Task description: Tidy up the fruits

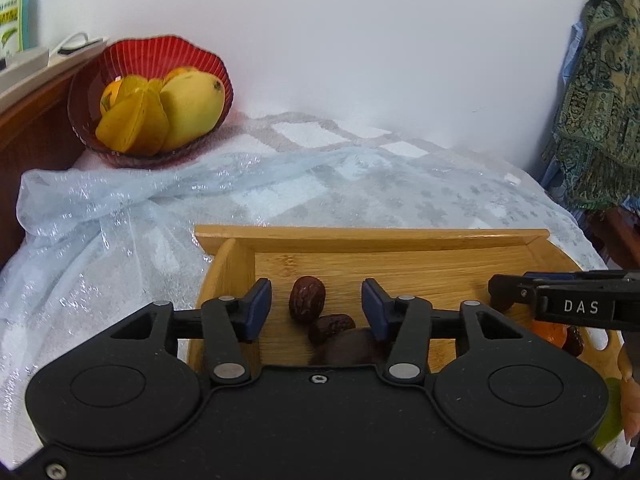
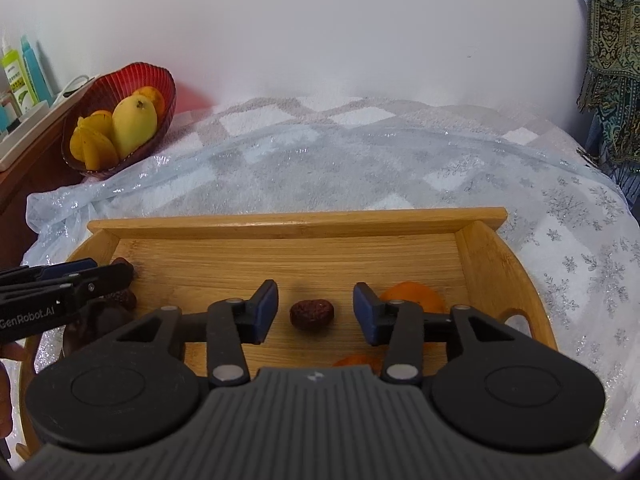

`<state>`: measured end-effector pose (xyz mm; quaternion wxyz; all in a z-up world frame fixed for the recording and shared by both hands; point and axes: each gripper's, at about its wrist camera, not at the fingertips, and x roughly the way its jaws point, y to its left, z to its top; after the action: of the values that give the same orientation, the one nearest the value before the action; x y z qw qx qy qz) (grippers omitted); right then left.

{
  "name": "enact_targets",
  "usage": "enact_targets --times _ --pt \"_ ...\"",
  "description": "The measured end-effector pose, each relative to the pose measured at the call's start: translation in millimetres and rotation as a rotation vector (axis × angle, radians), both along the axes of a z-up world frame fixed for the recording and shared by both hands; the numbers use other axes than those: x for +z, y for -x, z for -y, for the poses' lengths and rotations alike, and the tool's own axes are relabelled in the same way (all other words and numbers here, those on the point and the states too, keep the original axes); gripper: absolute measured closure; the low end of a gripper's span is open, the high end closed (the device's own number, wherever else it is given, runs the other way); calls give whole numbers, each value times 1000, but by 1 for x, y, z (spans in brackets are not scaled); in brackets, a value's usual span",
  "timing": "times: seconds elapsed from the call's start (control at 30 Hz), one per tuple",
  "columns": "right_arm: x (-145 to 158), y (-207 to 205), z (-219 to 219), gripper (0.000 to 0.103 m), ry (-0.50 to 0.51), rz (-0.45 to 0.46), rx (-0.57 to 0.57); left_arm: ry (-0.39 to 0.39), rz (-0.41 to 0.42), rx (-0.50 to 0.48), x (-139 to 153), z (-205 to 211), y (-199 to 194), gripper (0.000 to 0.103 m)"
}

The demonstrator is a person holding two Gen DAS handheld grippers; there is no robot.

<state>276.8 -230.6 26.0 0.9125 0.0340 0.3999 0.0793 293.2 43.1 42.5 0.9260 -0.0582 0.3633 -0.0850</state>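
Note:
A bamboo tray (image 1: 372, 240) (image 2: 296, 216) lies on the cloth-covered table. In the left wrist view my left gripper (image 1: 316, 306) hangs open over the tray's left end; a wrinkled red date (image 1: 307, 298) lies on the tray between its blue pads without touching them. A second date (image 1: 330, 327) and a dark round fruit (image 1: 348, 347) lie just behind it. In the right wrist view my right gripper (image 2: 315, 310) is open too, with one date (image 2: 312, 313) lying loose between its pads. An orange fruit (image 2: 416, 295) sits behind the right finger, another orange piece (image 2: 356, 360) nearer the camera.
A red ribbed bowl (image 1: 160, 52) (image 2: 136, 76) at the back left holds a mango (image 1: 192, 108), a starfruit (image 1: 134, 126) and an orange. A wooden shelf (image 1: 36, 120) with bottles (image 2: 18, 76) stands left. Patterned fabric (image 1: 596, 92) hangs at the right. A sparkly sheer cloth (image 1: 120, 200) covers the table.

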Motion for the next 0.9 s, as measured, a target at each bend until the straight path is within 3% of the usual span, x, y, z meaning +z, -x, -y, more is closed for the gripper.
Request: enact_targets --times 0.3,0.47,0.9 --pt "3 6 1 30 -33 55 -11 -32 58 -7 13 10 14 46" --pt "5 9 4 27 -58 83 -28 -36 70 -6 15 11 21 34" --pt "15 25 14 16 -84 186 -82 -25 101 5 23 10 45 25"
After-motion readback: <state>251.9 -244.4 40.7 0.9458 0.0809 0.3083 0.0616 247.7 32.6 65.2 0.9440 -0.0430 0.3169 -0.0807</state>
